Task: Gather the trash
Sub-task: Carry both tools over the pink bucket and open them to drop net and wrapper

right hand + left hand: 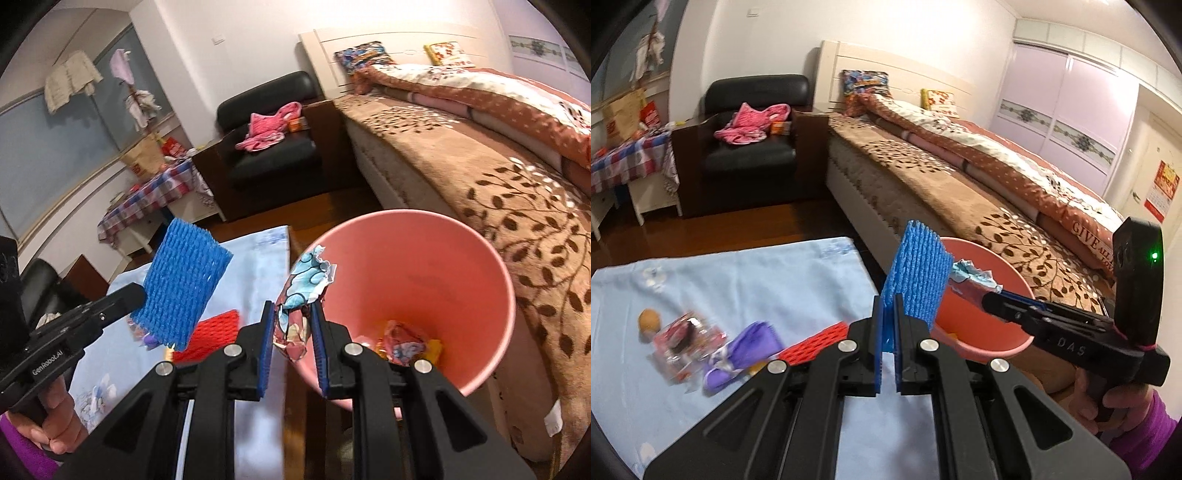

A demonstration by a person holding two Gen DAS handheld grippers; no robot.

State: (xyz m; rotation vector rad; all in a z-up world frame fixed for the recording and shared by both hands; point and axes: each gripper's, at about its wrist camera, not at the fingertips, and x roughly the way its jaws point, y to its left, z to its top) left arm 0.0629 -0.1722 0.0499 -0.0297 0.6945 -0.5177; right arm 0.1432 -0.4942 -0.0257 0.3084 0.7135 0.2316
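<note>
Clamping a blue foam net [916, 275], the left gripper [887, 321] has its jaws pressed nearly together on the net's lower edge, and the net stands upright above the fingers. Beside it the right gripper [293, 325] holds a crumpled printed wrapper [301, 295] between narrowly parted jaws, just at the near rim of the pink bin [424, 266]; in the left wrist view the wrapper hangs over the bin's mouth. The bin's opening is wide, and a few bright wrappers [402, 345] already lie at its bottom.

To the left of the bin spreads a light blue cloth [738, 280], and on it lie a red foam net [816, 339], a purple packet [746, 347], a clear crinkled wrapper [687, 339] and a small brown round thing [649, 320]; these are blurred and hard to name further. The bin stands tight between the cloth's edge and the bed [498, 177], whose brown leaf-patterned cover runs along its right side, leaving little room there.

Farther back a strip of dark wood floor [738, 221] lies open before a black armchair [753, 122] bearing pink clothing [750, 123], and a small table with a checked cloth [628, 158] sits at the left. The grippers' own bodies hide the near part of the cloth.
</note>
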